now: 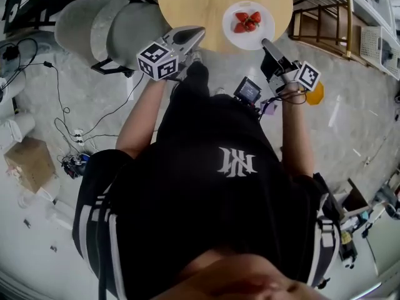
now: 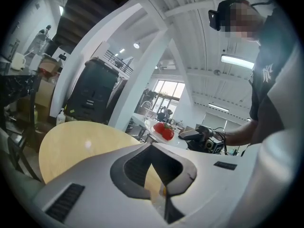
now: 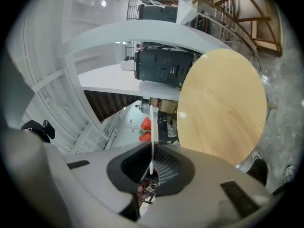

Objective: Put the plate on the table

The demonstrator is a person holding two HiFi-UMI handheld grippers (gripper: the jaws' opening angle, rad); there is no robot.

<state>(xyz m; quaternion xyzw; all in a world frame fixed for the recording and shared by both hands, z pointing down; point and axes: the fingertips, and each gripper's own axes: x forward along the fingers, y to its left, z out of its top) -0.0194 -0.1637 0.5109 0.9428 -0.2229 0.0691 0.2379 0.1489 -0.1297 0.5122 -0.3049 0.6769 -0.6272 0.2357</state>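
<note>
A white plate [image 1: 248, 25] with red strawberries [image 1: 247, 20] on it is over the near right part of the round wooden table [image 1: 194, 2]. My right gripper [image 1: 267, 44] is shut on the plate's near rim. In the right gripper view the plate [image 3: 151, 127] runs edge-on out of the gripper [image 3: 150, 169], with the strawberries [image 3: 146, 129] on its left. Whether the plate rests on the tabletop I cannot tell. My left gripper [image 1: 197, 31] is shut and empty at the table's near edge. The left gripper view shows the plate [image 2: 164, 130] beyond the left gripper [image 2: 153, 149].
Two grey padded chairs [image 1: 106, 27] stand left of the table. A wooden frame [image 1: 325, 17] stands to its right. A cardboard box [image 1: 28, 161] and cables [image 1: 69, 133] lie on the floor at the left, and an orange object [image 1: 315, 94] lies under my right hand.
</note>
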